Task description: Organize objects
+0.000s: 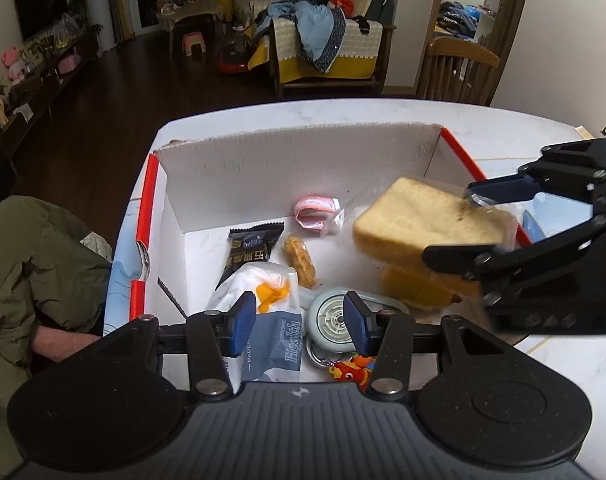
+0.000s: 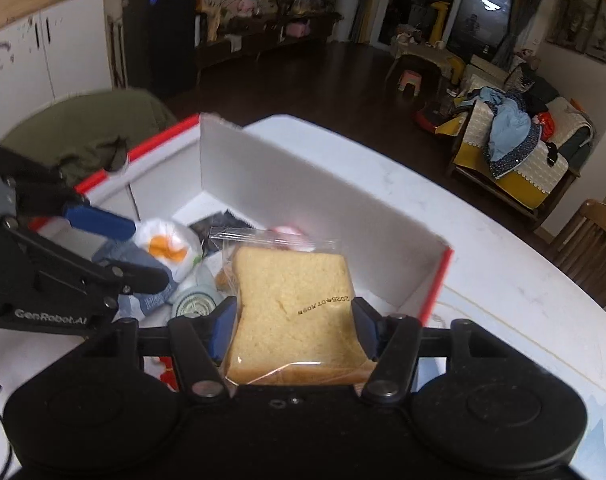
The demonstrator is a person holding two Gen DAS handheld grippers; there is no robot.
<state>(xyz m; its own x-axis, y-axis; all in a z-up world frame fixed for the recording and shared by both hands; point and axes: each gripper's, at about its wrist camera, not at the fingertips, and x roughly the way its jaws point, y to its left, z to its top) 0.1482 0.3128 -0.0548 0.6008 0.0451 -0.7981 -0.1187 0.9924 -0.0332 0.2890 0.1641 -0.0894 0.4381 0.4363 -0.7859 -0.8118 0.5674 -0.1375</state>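
Observation:
A white cardboard box (image 1: 287, 168) with red edges stands on the white table and holds several items. My right gripper (image 2: 293, 320) is shut on a bagged slice of bread (image 2: 291, 304) and holds it over the box's right side; it shows in the left wrist view (image 1: 419, 228) with the right gripper (image 1: 463, 224) coming in from the right. My left gripper (image 1: 301, 318) is open and empty above the box's near side, over a white and blue tissue pack (image 1: 263, 320) and a round pale green gadget (image 1: 335, 320).
In the box lie a black snack packet (image 1: 251, 248), a brown biscuit (image 1: 299, 264), a pink and white packet (image 1: 317, 214), another bread packet (image 1: 419, 292) and a red keychain toy (image 1: 353, 370). A green jacket (image 1: 31, 280) hangs left of the table. A wooden chair (image 1: 455, 72) stands behind.

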